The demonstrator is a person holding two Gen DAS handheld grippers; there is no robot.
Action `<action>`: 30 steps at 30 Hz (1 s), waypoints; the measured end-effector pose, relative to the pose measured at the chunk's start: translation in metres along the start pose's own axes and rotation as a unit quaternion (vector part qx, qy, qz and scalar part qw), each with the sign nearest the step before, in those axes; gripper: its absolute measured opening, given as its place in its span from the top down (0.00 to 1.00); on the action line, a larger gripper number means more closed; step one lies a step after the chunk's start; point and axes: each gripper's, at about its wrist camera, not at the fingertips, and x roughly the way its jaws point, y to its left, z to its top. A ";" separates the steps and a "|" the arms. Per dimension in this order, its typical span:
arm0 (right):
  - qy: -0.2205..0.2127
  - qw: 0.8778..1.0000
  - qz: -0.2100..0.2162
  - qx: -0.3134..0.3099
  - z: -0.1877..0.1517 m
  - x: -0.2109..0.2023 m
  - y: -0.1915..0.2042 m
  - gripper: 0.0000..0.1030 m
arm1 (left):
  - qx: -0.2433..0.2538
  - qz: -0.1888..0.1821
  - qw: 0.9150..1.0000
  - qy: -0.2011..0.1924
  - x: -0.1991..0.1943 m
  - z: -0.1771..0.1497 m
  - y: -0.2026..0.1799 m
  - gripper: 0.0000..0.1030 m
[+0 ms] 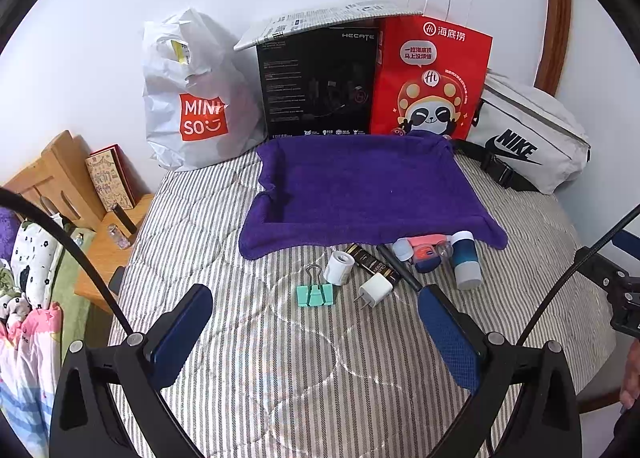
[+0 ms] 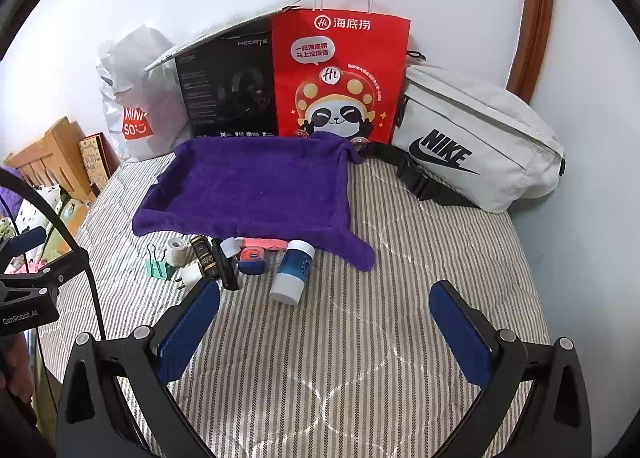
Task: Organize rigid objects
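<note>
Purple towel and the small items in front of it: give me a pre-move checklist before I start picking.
1. Left tongs open and holding nothing: ok.
2. Right tongs open and holding nothing: ok.
3. Purple towel lies spread with bare surface: ok.
4. Mint binder clip and white charger plug stand apart from the pile, easy first picks: ok.
5. Blue-and-white bottle lies on its side; may roll: not ok.
6. Items by the towel's near edge are bunched, touching: not ok.
</note>
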 end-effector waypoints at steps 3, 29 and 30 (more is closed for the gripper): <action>-0.001 1.000 0.000 0.001 0.000 0.000 0.000 0.00 | 0.000 0.000 1.000 0.000 0.000 0.000 0.000 0.00; 0.004 1.000 0.001 0.006 -0.002 0.004 -0.002 0.00 | 0.009 -0.001 1.000 0.007 0.004 0.002 -0.003 0.00; 0.004 1.000 0.001 0.006 -0.002 0.003 -0.002 0.00 | 0.009 0.000 1.000 0.007 0.004 0.002 -0.003 0.00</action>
